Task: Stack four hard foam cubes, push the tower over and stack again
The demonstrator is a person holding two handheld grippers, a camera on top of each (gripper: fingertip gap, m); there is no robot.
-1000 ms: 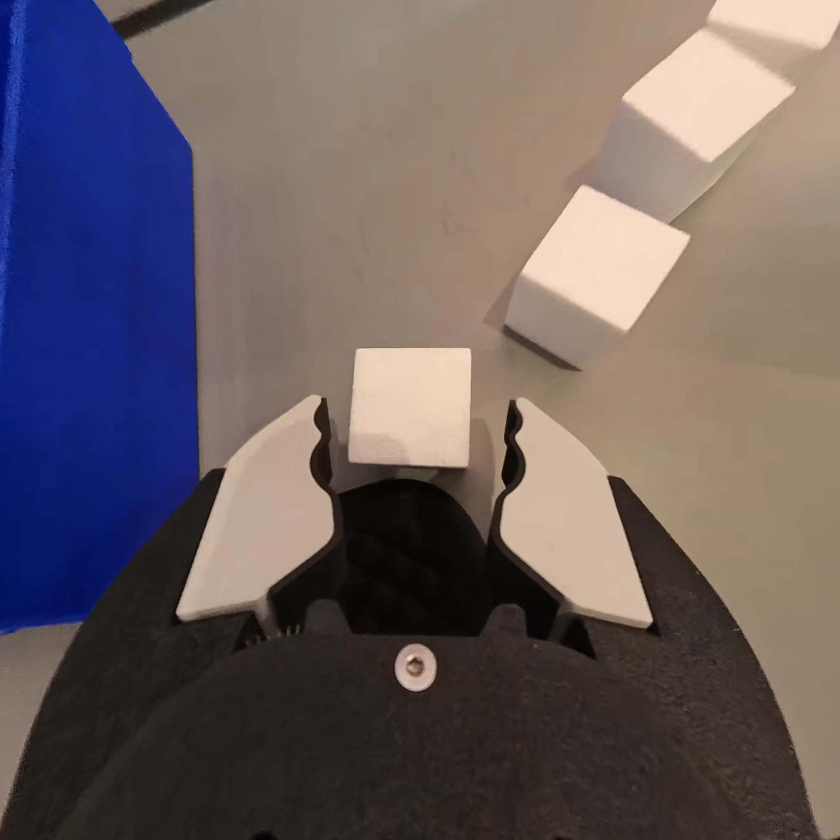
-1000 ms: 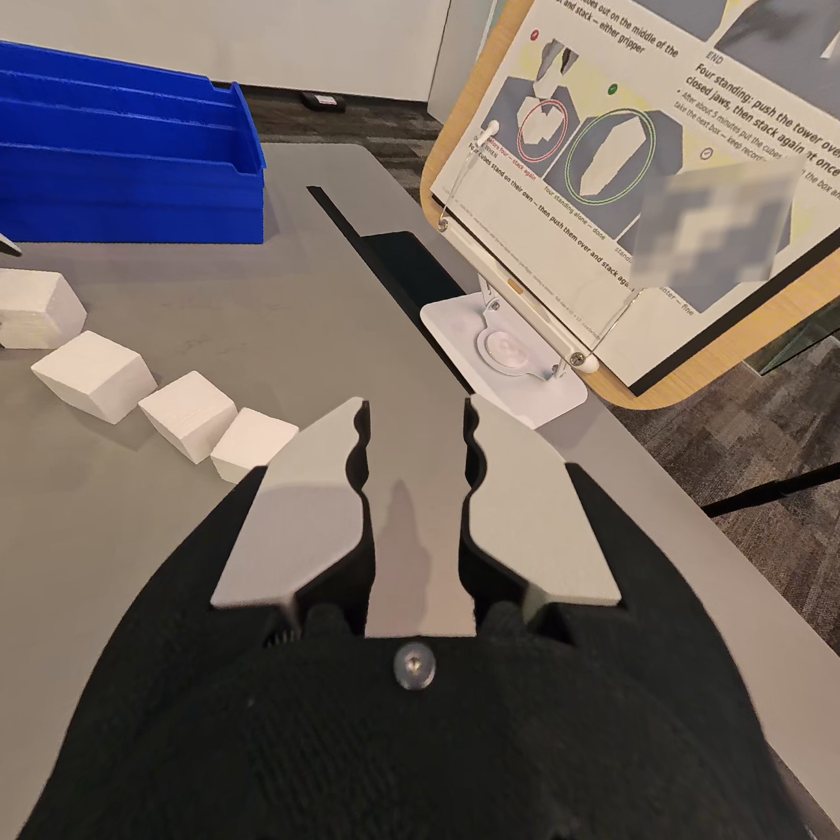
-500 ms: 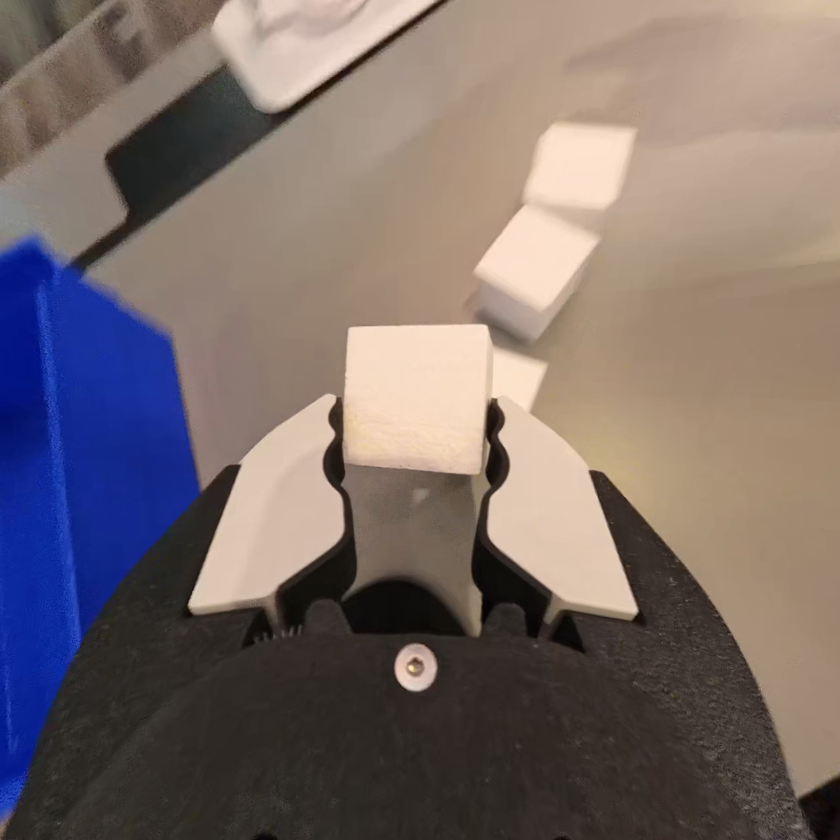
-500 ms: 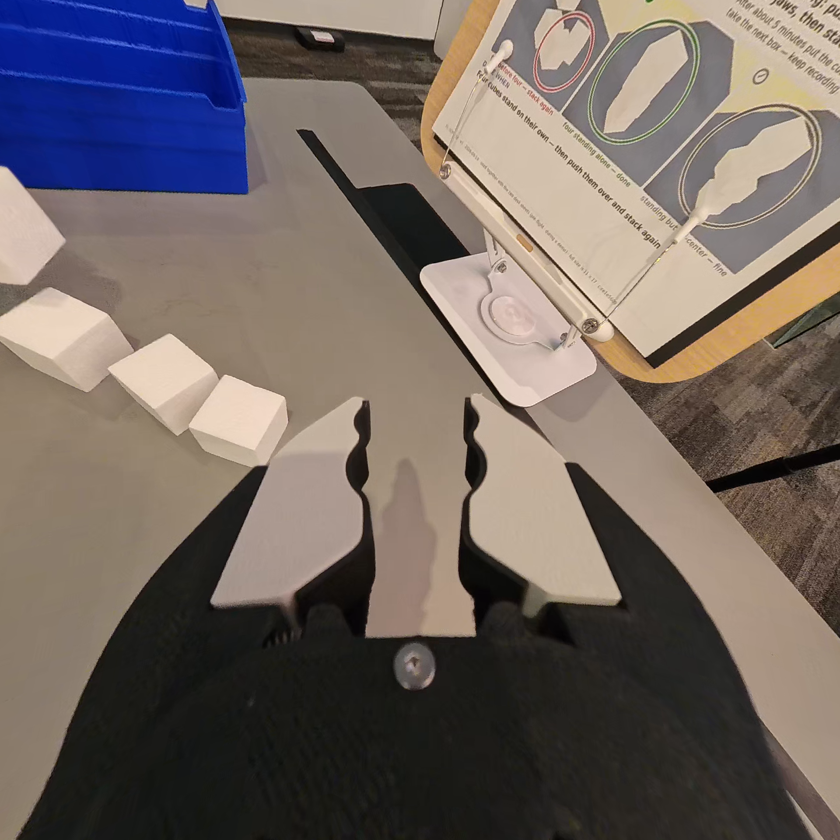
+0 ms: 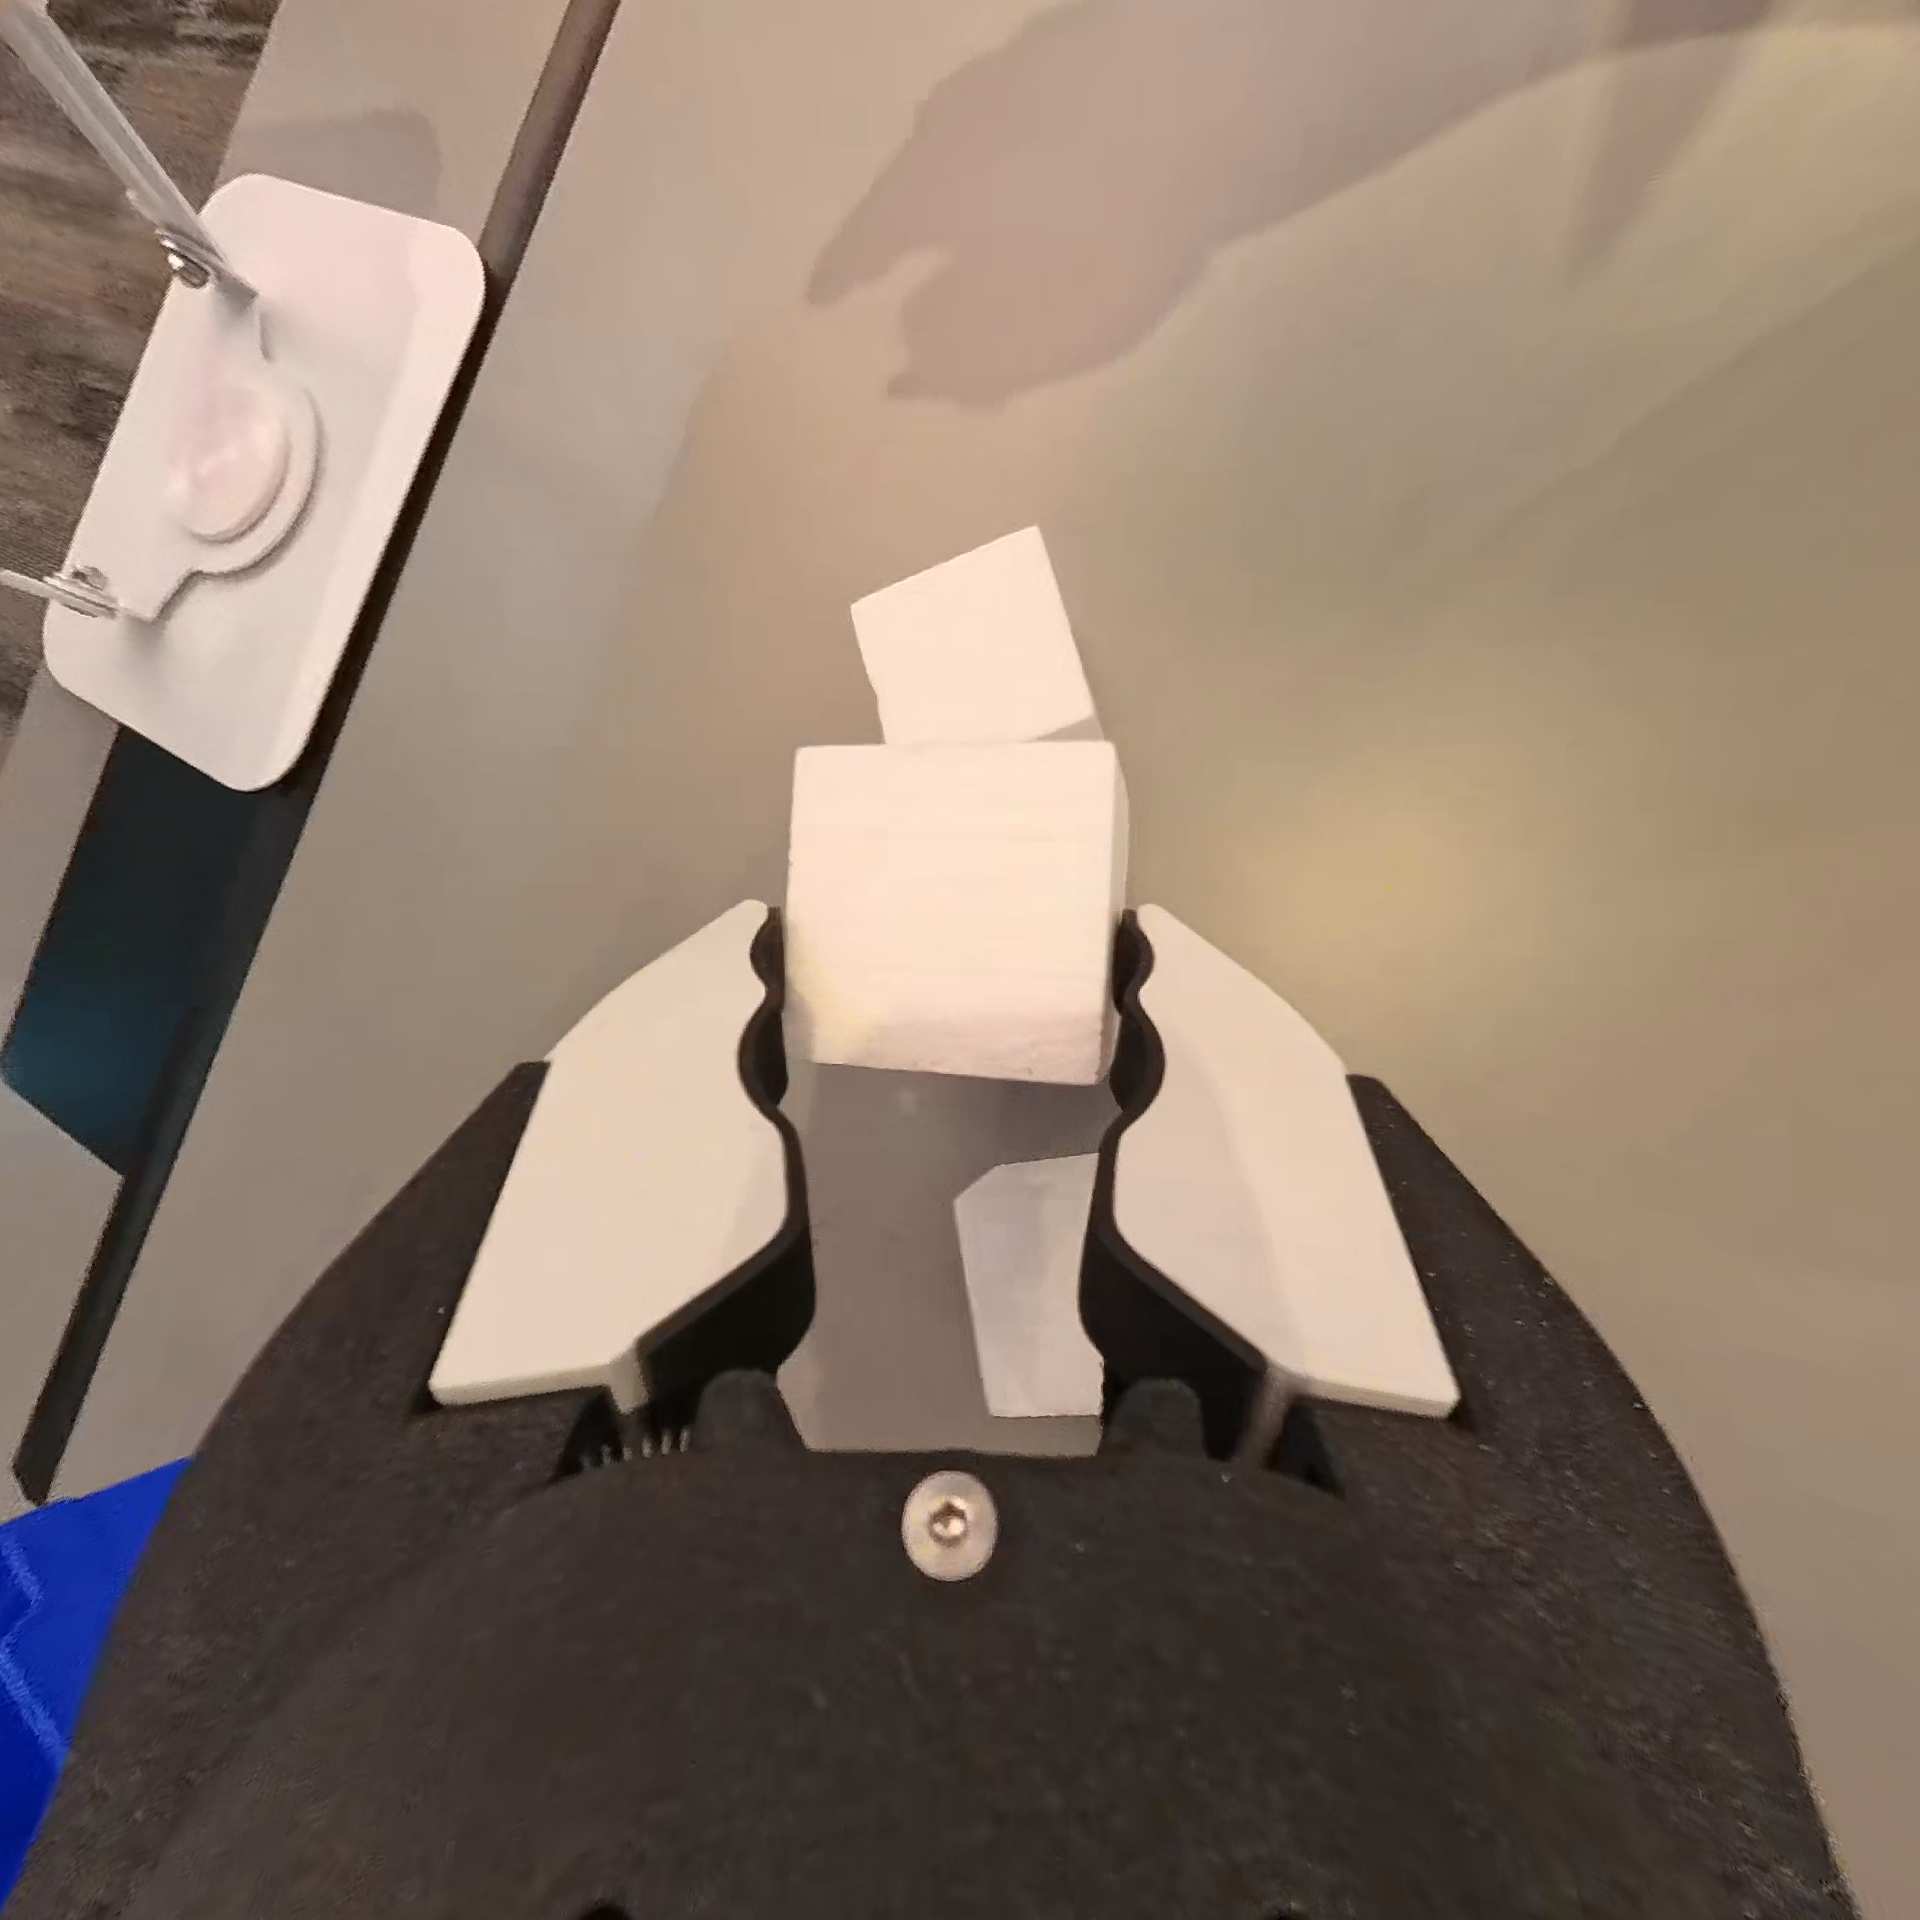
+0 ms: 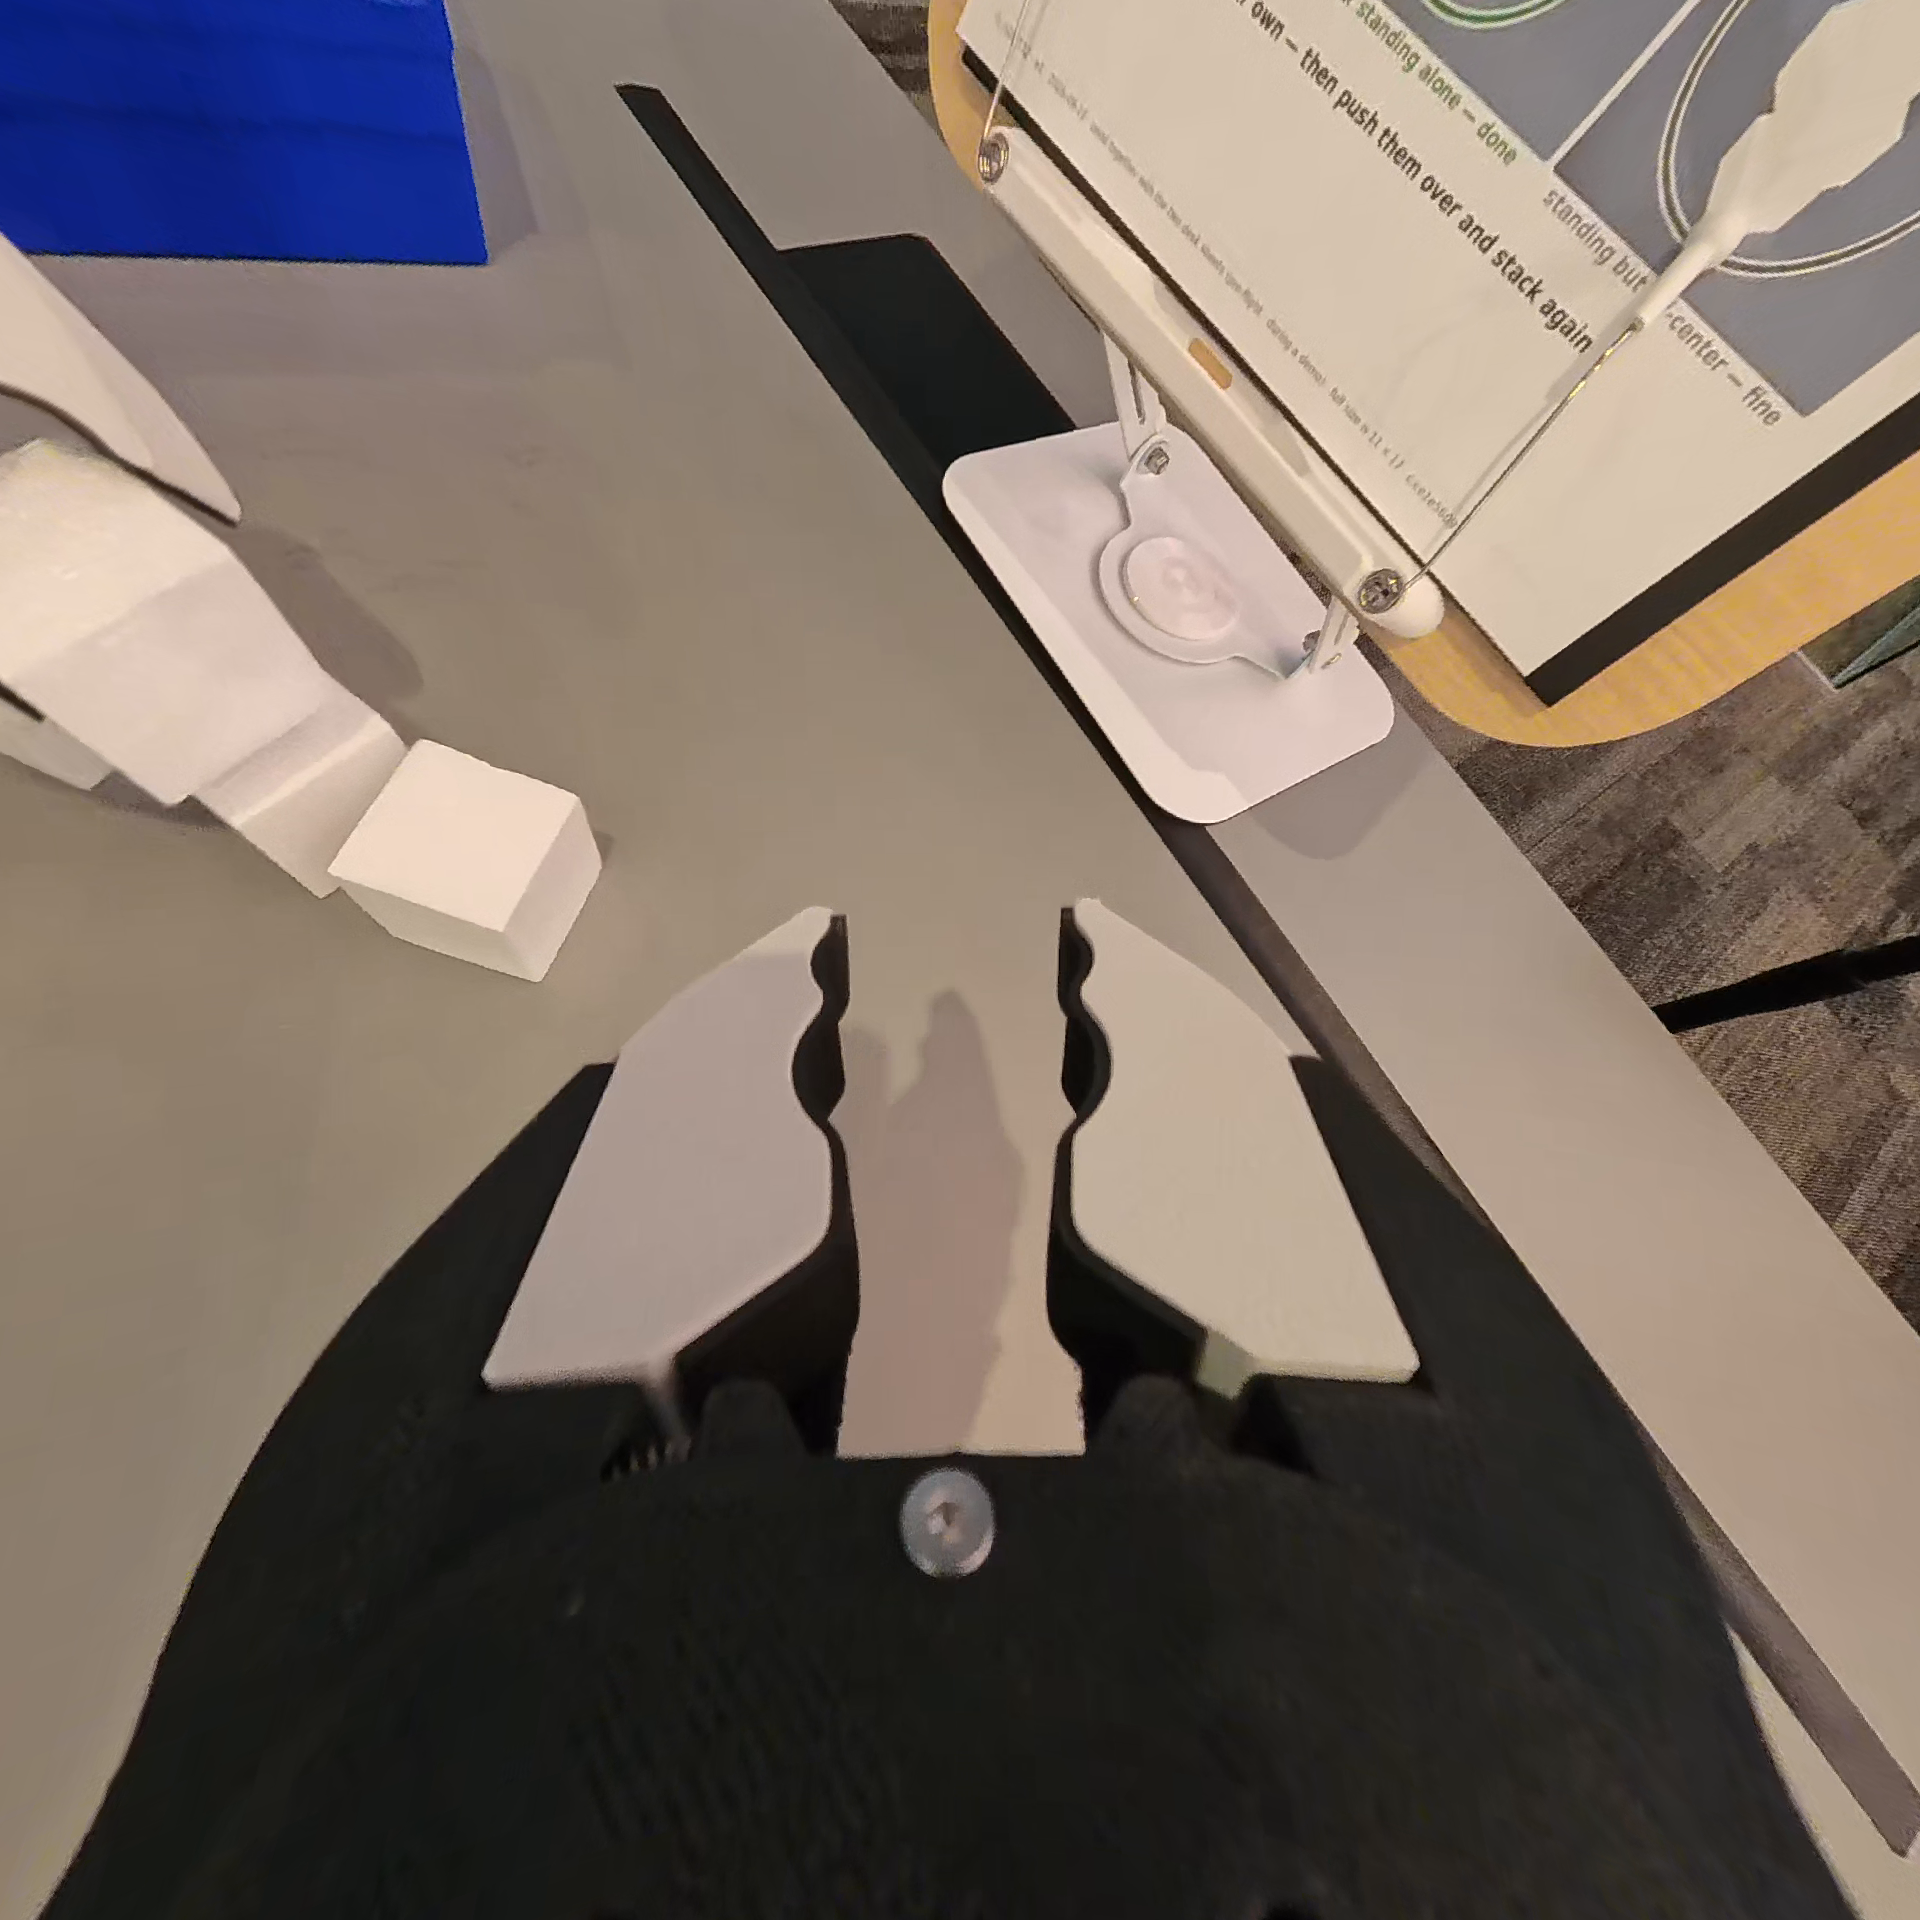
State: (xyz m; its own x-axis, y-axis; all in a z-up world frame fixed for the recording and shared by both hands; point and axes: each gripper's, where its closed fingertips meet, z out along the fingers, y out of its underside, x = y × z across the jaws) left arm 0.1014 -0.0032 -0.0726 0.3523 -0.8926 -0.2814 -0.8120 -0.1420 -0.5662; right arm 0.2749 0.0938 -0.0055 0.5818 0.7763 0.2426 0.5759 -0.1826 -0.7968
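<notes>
My left gripper (image 5: pixel 948 935) is shut on a white foam cube (image 5: pixel 951 914) and holds it above the grey table. A second cube (image 5: pixel 971 644) lies tilted just beyond it, and a third (image 5: pixel 1023 1278) shows below, between the fingers. In the right wrist view the held cube (image 6: pixel 104 613) is at the far left, over a cube (image 6: pixel 301 779) that touches the nearest cube (image 6: pixel 468 873). My right gripper (image 6: pixel 951 920) is open and empty, low over the table, right of the nearest cube.
A blue bin (image 6: pixel 239 125) stands at the back left. A white stand base (image 6: pixel 1174 613) holds an instruction board (image 6: pixel 1455 208) off the table's right edge. A black slot (image 6: pixel 883 312) runs along that edge. Tip to tip, the grippers are about 20 cm apart.
My left gripper shut on the cube, lifted it and swung it over the row of other cubes. My right gripper stayed open and moved forward toward the cubes.
</notes>
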